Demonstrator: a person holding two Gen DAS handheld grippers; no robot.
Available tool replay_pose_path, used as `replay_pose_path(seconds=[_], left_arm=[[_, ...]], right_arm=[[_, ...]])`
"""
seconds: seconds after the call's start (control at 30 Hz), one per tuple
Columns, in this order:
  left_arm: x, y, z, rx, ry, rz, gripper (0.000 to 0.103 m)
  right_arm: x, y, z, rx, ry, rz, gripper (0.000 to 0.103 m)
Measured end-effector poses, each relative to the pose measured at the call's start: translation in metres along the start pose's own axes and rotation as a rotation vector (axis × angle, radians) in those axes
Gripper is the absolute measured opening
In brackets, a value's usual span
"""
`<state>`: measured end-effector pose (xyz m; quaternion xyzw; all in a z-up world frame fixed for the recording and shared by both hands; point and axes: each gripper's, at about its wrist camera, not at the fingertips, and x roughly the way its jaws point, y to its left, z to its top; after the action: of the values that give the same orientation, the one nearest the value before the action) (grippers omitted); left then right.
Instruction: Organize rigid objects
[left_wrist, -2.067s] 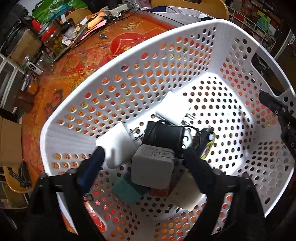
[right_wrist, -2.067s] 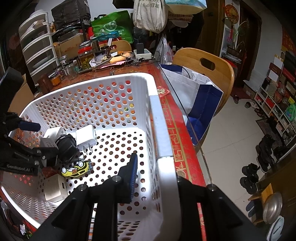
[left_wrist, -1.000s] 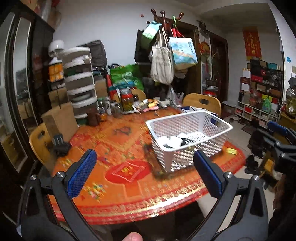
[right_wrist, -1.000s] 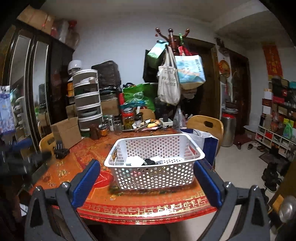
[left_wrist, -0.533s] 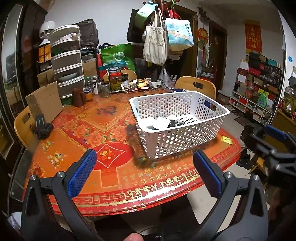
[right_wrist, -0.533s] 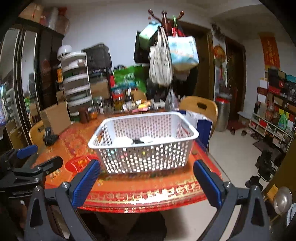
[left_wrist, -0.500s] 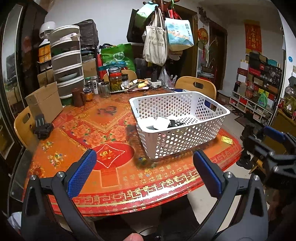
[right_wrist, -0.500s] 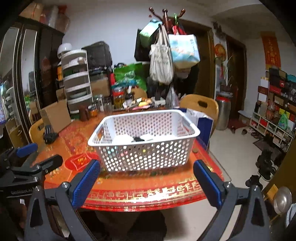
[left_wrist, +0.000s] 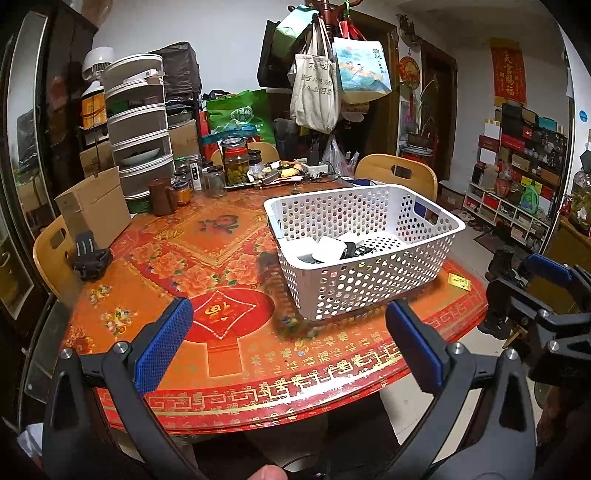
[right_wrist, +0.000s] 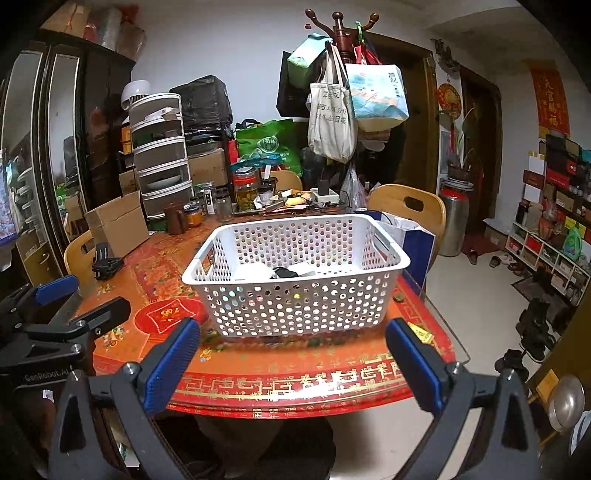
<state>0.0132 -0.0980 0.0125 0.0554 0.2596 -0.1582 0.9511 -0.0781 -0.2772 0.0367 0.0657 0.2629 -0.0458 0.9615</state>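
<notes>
A white perforated basket (left_wrist: 369, 288) stands on the red patterned table (left_wrist: 229, 354); it also shows in the right wrist view (right_wrist: 295, 306). Inside lie white chargers (left_wrist: 328, 248) and a black adapter (right_wrist: 282, 273), partly hidden by the basket wall. My left gripper (left_wrist: 288, 332) is open and empty, held back from the table's near edge. My right gripper (right_wrist: 291, 347) is open and empty, facing the basket's long side from beyond the table edge. Each gripper shows at the edge of the other's view.
A cardboard box (left_wrist: 94, 206), jars (left_wrist: 234, 168) and a stack of drawers (left_wrist: 138, 147) crowd the table's far side. A black clamp (left_wrist: 90, 258) lies at the left. Wooden chairs (right_wrist: 410, 206) stand around. A small yellow card (left_wrist: 459, 282) lies right of the basket.
Both grippers have pulled far back from the basket, from inside and on its rim to beyond the table edge, and opened wide. Over the last half second they drifted only slightly.
</notes>
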Motion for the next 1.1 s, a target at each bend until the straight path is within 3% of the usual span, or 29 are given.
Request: replay_pose_path(seconds=[1.1], left_arm=[[0.0034, -0.0041, 0.0042, -0.017, 0.008, 0.029, 0.103]], right_arm=[[0.0017, 0.0035, 0.0003, -0.022, 0.005, 0.019, 0.1]])
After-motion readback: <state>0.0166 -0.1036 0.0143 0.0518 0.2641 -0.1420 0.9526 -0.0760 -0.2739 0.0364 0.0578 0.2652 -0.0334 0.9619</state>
